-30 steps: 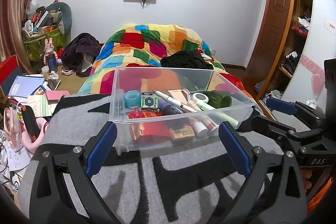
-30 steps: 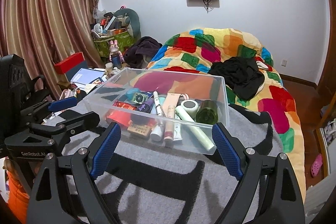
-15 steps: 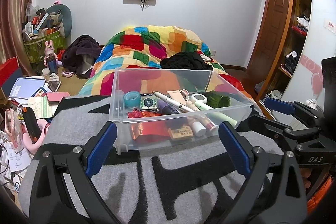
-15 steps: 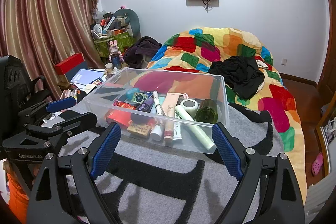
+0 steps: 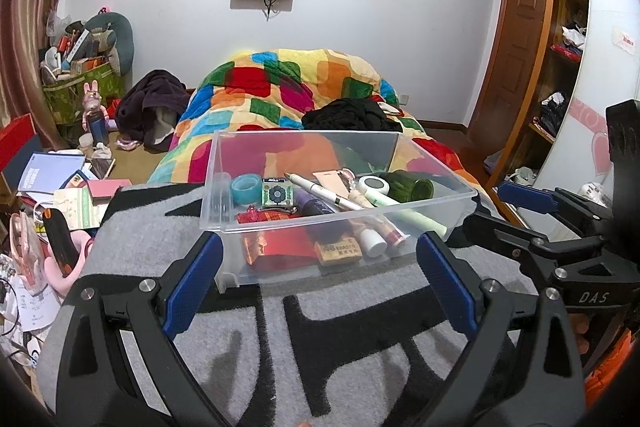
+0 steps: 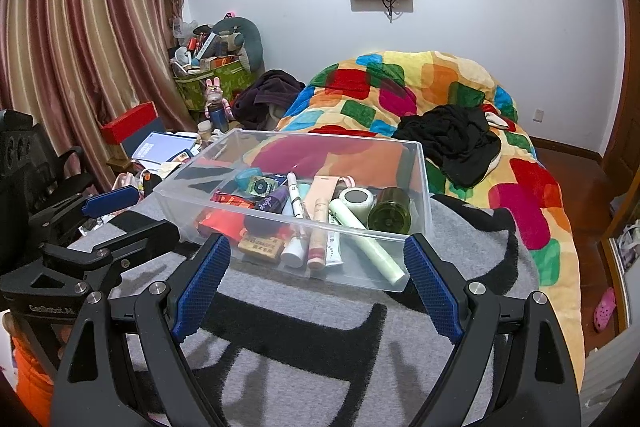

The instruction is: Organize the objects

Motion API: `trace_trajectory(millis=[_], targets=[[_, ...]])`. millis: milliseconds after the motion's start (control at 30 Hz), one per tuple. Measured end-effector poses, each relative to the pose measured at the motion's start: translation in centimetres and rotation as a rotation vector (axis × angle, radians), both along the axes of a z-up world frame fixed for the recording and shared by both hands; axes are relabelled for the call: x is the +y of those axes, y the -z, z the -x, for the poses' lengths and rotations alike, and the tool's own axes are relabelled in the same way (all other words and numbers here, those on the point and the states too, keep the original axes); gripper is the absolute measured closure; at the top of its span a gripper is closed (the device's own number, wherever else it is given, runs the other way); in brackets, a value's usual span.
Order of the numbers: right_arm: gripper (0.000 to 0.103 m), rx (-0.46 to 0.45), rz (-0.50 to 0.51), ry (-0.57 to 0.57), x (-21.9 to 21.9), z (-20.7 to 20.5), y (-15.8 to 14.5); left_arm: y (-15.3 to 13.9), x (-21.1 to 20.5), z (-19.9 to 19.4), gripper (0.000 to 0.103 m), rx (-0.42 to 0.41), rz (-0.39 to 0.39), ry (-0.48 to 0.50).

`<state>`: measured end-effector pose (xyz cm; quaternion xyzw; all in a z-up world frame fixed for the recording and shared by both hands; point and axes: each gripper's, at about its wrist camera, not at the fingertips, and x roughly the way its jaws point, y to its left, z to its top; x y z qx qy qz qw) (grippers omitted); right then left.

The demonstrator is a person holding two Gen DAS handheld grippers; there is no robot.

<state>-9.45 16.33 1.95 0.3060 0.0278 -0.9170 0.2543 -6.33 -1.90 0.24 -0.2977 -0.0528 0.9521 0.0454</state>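
Compared with one second ago, very little is different. In both wrist views the clear plastic box (image 5: 416, 211) sits a bit nearer to the camera and a bit lower, so both grippers seem to have come slightly closer to it. Inside the box nothing has moved: the blue tape roll (image 5: 245, 189), the white pen (image 5: 320, 191), the green jar (image 6: 390, 215), the long pale green tube (image 6: 370, 247) and the eraser (image 5: 338, 250) lie as they did.

The left gripper (image 5: 318, 281) is wide open and holds nothing; the right gripper (image 6: 316, 281) is the same. Both are above the grey and black blanket (image 6: 320, 347), in front of the near wall of the box, not touching it.

For the task this means little. The small things lie together in the box, which fits sorting that is finished, and also sorting where they are about to be taken out.

The red packet (image 5: 280, 251) is seen only through the box wall, so its shape is unclear. The label on the eraser is too small to read. The things on the floor at the left are cut off.
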Motion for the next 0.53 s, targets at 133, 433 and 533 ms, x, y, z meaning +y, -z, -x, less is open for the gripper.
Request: trace_trajectory(millis=[133, 433, 533], targets=[[0.016, -0.002, 0.002, -0.002, 0.0, 0.07, -0.03, 0.01, 0.03, -0.01, 0.005, -0.011, -0.01, 0.001], [0.016, -0.005, 0.006, -0.004, -0.06, 0.03, 0.0, -0.1, 0.16, -0.17, 0.005, 0.003, -0.01, 0.01], [0.016, -0.005, 0.007, -0.004, -0.09, -0.04, 0.08, -0.24, 0.38, -0.19, 0.004, 0.004, 0.0, 0.009]])
